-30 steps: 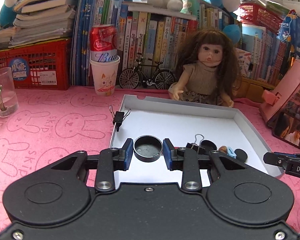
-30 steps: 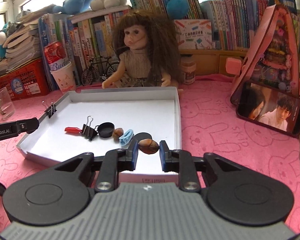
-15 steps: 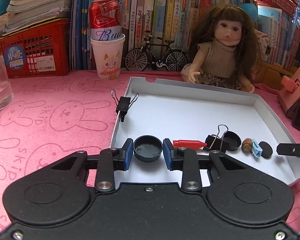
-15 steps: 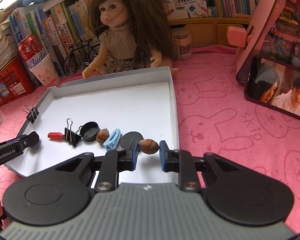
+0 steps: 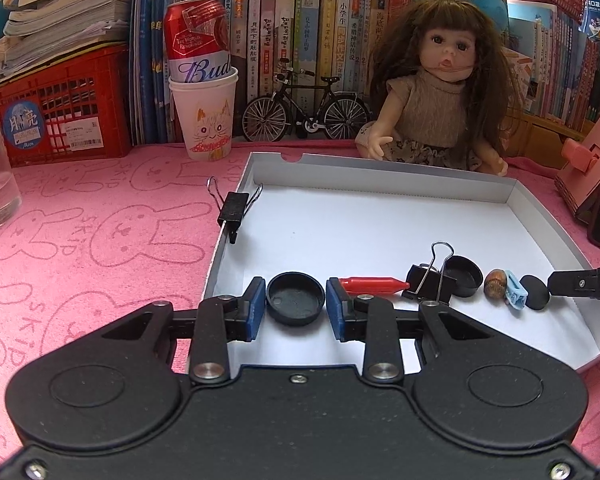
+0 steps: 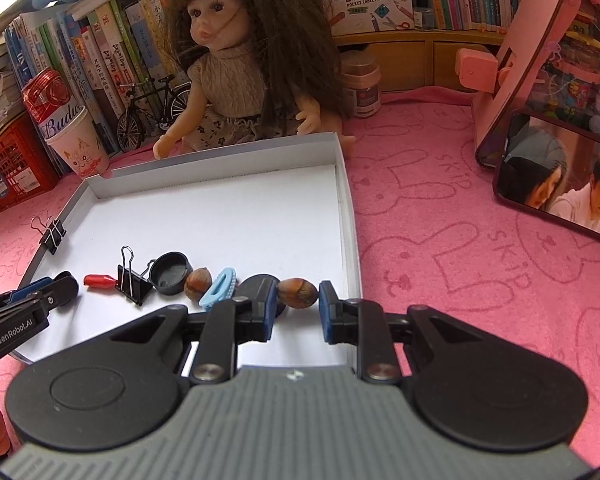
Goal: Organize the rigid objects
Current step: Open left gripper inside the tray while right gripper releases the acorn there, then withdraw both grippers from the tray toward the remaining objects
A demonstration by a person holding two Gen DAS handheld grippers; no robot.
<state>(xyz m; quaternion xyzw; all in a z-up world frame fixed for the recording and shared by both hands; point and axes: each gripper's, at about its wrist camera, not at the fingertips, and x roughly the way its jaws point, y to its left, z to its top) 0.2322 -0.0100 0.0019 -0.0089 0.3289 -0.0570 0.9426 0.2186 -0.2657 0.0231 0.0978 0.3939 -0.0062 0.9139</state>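
Both our grippers have dropped toward the box's (image 5: 512,196) front edge. Our left gripper (image 5: 296,305) clamps the black cap (image 5: 296,298), our right gripper (image 6: 298,307) the nut (image 6: 297,292). We're placing 2 pieces; next, ease both grips apart.

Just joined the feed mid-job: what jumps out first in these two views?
A long-haired doll sits behind the white tray. Along the tray's near side runs a row of small items; the left gripper grips a black cap at one end, the right gripper a hazelnut at the other.
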